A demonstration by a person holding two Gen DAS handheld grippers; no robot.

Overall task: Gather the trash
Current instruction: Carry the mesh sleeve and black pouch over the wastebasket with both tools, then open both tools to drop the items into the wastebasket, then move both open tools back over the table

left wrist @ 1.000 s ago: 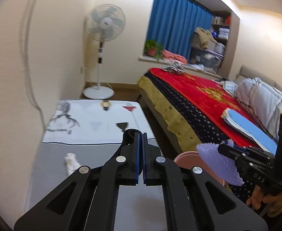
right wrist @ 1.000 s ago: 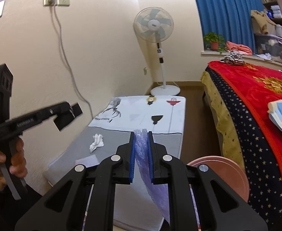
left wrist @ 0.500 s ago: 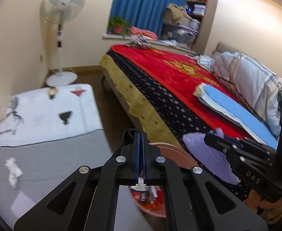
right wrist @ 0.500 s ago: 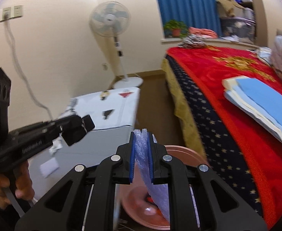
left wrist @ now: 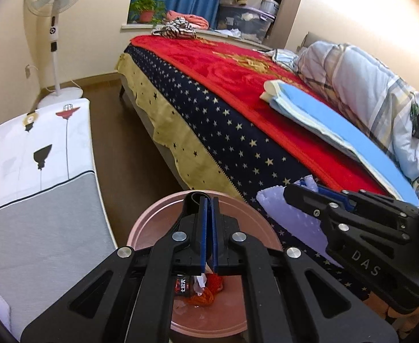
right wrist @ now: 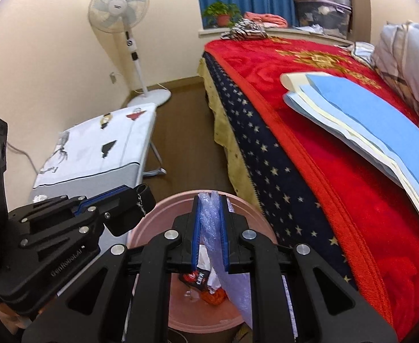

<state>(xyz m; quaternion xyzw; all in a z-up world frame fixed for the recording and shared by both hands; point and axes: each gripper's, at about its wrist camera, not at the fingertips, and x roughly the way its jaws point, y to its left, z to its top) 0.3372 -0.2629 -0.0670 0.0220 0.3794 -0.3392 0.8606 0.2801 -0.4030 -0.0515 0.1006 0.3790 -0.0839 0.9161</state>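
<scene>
So, grippers: two, both above the bin's rim.
Left gripper (left wrist: pixel 209 234): jaws pressed together, nothing between them.
Right gripper (right wrist: pixel 209 235): clenched on one sheet of bubble wrap (right wrist: pixel 232 283), which hangs down over the bin's right side.
Bin (right wrist: pixel 255 214): one, pink and round, on the floor between bed (right wrist: pixel 309 143) and cloth-covered table (right wrist: pixel 95 148).
Bin contents: red-black wrapper (right wrist: pixel 196 277), orange scrap (right wrist: pixel 215 297), white paper bits (number unclear).

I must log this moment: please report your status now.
Right gripper shut on bubble wrap, over pink bin. Left gripper shut, empty. Nothing blocking the drop.
</scene>
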